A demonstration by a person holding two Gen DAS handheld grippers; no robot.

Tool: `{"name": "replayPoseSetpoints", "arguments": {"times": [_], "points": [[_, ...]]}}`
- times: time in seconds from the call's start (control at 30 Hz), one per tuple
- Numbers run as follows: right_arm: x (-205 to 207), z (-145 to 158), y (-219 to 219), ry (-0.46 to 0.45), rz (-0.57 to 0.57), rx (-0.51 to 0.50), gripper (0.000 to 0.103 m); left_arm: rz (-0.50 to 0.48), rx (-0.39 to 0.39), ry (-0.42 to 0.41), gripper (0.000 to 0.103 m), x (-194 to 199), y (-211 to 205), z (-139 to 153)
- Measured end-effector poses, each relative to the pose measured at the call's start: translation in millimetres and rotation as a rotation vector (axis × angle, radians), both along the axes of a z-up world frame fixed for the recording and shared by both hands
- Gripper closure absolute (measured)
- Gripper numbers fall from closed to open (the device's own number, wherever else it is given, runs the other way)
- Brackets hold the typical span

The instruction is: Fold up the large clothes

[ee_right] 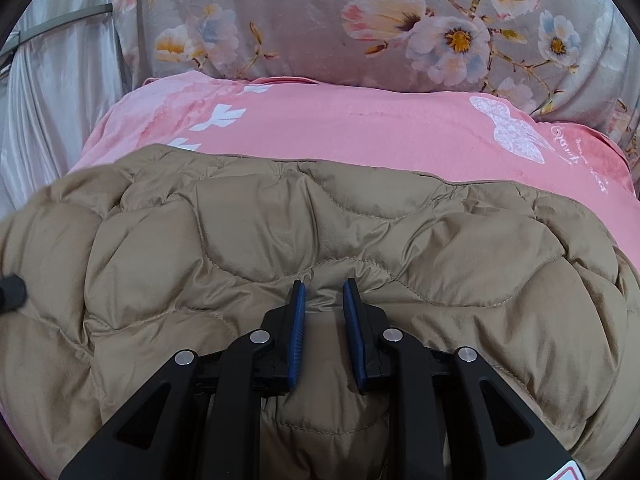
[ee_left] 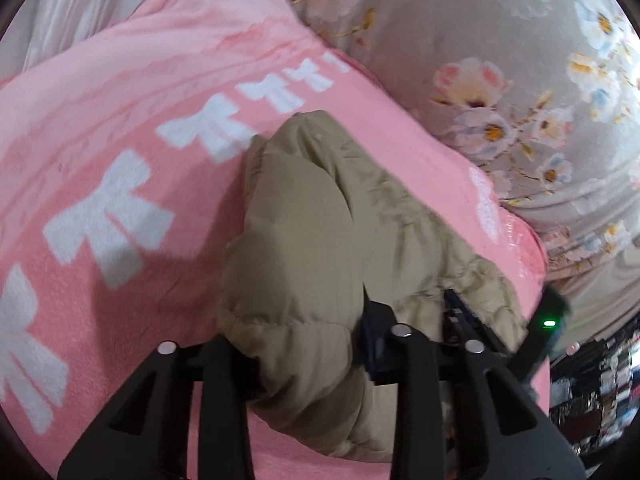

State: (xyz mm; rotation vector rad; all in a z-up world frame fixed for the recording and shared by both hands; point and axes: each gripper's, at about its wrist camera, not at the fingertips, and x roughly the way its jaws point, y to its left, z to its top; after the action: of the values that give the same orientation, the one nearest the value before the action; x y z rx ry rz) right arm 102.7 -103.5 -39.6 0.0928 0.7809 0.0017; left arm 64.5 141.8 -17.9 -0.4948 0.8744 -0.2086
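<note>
A tan quilted puffer jacket [ee_right: 320,232] lies spread on a pink blanket [ee_right: 360,128]. In the right wrist view my right gripper [ee_right: 325,320] is shut on a pinched ridge of the jacket, and the blue pads [ee_right: 298,332] press it from both sides. In the left wrist view a bulky folded part of the jacket [ee_left: 312,220] fills my left gripper [ee_left: 308,332]. That gripper is shut on the jacket, with one finger buried under the fabric. The right gripper [ee_left: 464,316] shows just to its right, also in the jacket.
The pink blanket [ee_left: 120,160] carries white bow prints and rests on grey floral bedding [ee_left: 500,60]. A pale curtain [ee_right: 48,100] hangs at the left. A dark, cluttered area [ee_left: 592,392] lies beyond the bed's edge at the lower right.
</note>
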Motion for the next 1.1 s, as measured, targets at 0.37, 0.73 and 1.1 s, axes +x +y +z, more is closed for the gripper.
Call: {"name": "replayPoseSetpoints", "arguments": {"times": [0.37,0.73,1.1], "points": [[-115.8,28.2,-45.5,0.056,0.004,0.246,0.101,-0.095,0.100,-0.120,0.085,-13.5,-43.0,62.4],[-116.3,-12.1,-53.3,0.114,0.049,0.398,0.102,-0.304,0.212,-0.231,0.085,-47.2,-144.5,109.2],[-161.4,-10.1,-108.3,0.110,-0.034,0.585,0.102,-0.582,0.280,-0.160,0.085,-37.2,-281.3,86.4]]}}
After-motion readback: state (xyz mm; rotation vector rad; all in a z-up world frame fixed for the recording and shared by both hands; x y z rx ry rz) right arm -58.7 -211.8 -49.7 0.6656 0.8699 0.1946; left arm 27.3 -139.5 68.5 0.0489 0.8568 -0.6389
